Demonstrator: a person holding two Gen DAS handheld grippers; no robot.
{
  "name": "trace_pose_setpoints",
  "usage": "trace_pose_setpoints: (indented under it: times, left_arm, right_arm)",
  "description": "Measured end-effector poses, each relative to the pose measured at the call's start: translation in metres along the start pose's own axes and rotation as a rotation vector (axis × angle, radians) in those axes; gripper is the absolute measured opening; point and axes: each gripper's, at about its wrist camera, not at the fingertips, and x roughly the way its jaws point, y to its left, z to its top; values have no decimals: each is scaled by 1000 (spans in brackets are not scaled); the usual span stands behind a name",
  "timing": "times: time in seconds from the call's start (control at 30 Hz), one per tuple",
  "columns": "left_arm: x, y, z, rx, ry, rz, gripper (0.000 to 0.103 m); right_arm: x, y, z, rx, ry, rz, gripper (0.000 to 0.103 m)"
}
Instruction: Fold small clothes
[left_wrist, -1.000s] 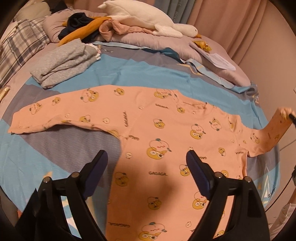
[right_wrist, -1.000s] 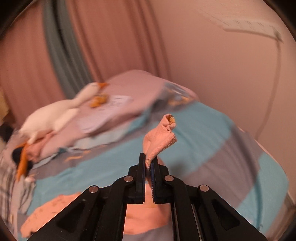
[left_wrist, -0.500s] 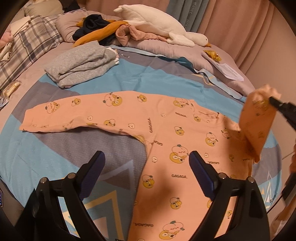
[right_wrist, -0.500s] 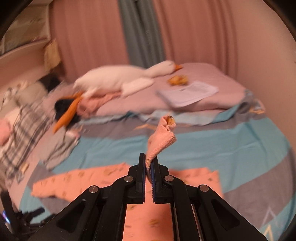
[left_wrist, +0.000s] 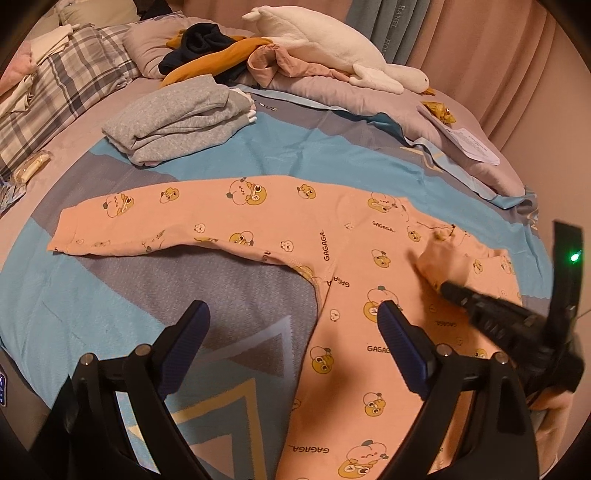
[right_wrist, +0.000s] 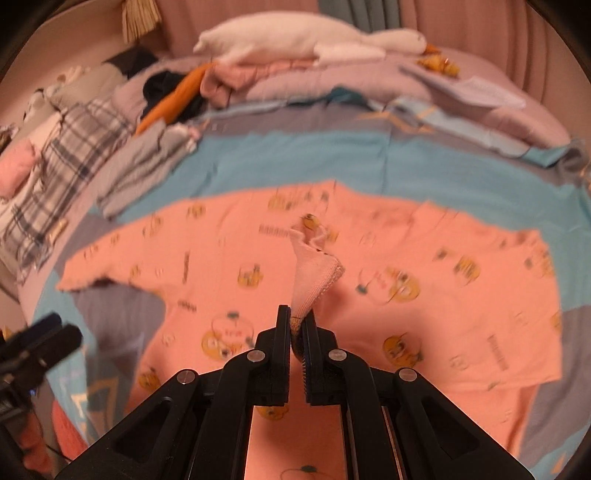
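A peach baby romper (left_wrist: 354, 288) with yellow cartoon prints lies spread flat on the bed; it also shows in the right wrist view (right_wrist: 229, 266). Its left sleeve (left_wrist: 155, 221) stretches out to the left. My right gripper (right_wrist: 296, 325) is shut on the cuff of the right sleeve (right_wrist: 314, 269) and holds it over the romper's chest; it shows in the left wrist view (left_wrist: 443, 286) too. My left gripper (left_wrist: 291, 332) is open and empty, above the romper's lower left side and the bedsheet.
A folded grey garment (left_wrist: 177, 118) lies on the bed behind the romper. Behind it sit a clothes pile (left_wrist: 214, 55), a white plush goose (left_wrist: 325, 40), a plaid pillow (left_wrist: 62, 96) and papers (left_wrist: 472, 144). The bedsheet (left_wrist: 110, 295) is blue and grey.
My right gripper has carried the right sleeve cuff from the far right, up and over, leftward onto the romper's chest. My left gripper has drifted left and stays open.
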Motion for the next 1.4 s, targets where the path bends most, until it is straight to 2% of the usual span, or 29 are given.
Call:
trace_pose_setpoints:
  times: [0.17, 0.27, 0.33, 0.37, 0.4, 0.53, 0.7, 0.8, 0.9, 1.07, 1.2, 1.3, 1.37, 1.4]
  left_arm:
    - [4, 0, -1, -3, 13, -4, 92]
    - [6, 0, -1, -6, 12, -17, 92]
    - [6, -1, 0, -8, 10, -30, 92]
    - [6, -2, 0, -9, 10, -37, 92]
    - [6, -3, 1, -10, 9, -43, 92]
    - [9, -12, 6, -18, 10, -116, 92]
    - [21, -31, 12, -15, 22, -206, 91]
    - [35, -46, 12, -1, 47, -257, 89]
    - [55, -65, 10, 35, 84, -298, 82]
    - [90, -85, 6, 41, 174, -381, 56]
    - [110, -98, 2, 62, 233, -416, 46]
    - [118, -106, -1, 84, 246, -420, 27]
    - [122, -110, -1, 92, 247, -406, 7]
    - [123, -112, -2, 98, 251, -403, 7]
  right_arm:
    - [11, 1, -6, 23, 44, 40, 6]
    - [7, -1, -8, 32, 42, 63, 12]
    - [-2, -5, -8, 47, 28, 95, 29]
    - [-5, -7, -10, 55, 16, 102, 47]
    - [-12, -9, -10, 64, -5, 107, 56]
    - [-36, -21, -11, 89, -64, 69, 57]
    - [-54, -50, -17, 151, -110, -83, 60]
    - [-56, -69, -22, 211, -115, -108, 60]
    - [-57, -85, -28, 263, -111, -134, 60]
    - [-55, -101, -38, 299, -98, -203, 61]
    - [-55, -112, -46, 317, -90, -222, 60]
    - [-55, -117, -49, 333, -90, -225, 60]
    - [-55, -120, -52, 336, -89, -226, 60]
    - [-54, -121, -52, 337, -88, -228, 60]
